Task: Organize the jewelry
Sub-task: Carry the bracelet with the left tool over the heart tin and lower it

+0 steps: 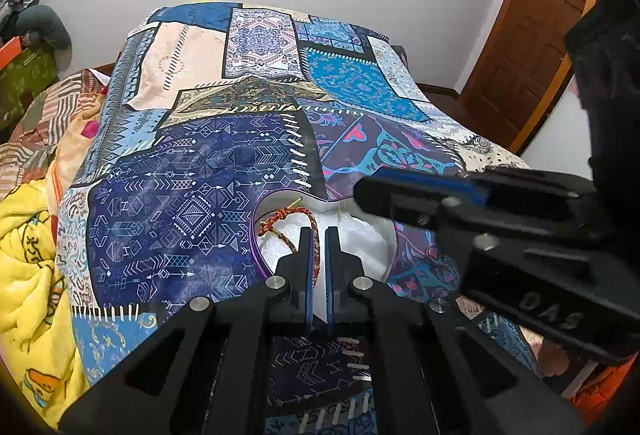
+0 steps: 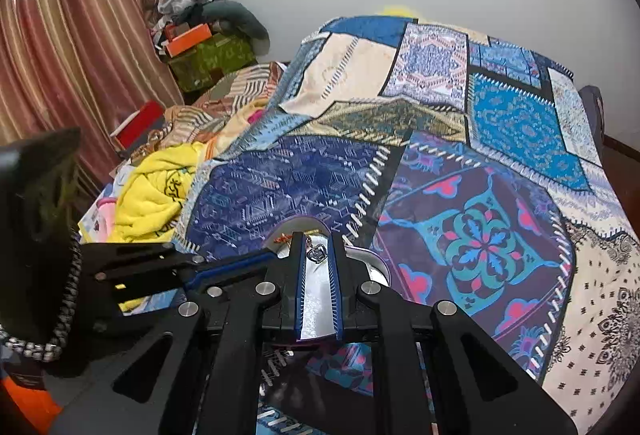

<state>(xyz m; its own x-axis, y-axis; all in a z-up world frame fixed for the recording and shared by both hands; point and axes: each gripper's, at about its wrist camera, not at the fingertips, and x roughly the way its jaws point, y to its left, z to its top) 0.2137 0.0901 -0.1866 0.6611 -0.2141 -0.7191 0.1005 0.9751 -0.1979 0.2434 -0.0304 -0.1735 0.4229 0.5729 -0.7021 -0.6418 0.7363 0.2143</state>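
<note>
Left gripper [image 1: 318, 235] pinches braided bracelet [image 1: 294, 215]; right gripper [image 2: 317, 247] pinches silver pendant [image 2: 318, 254]. Lower both slowly into purple-rimmed box [image 1: 256, 239], keep cords apart.

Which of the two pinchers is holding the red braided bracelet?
The left gripper: the red braided bracelet runs between its closed fingers over the white box. The right gripper pinches a small silver pendant instead.

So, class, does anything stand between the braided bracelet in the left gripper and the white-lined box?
Nothing visible does: the bracelet is right over the open white lining of the box. The right gripper is beside it, not under it.
</note>
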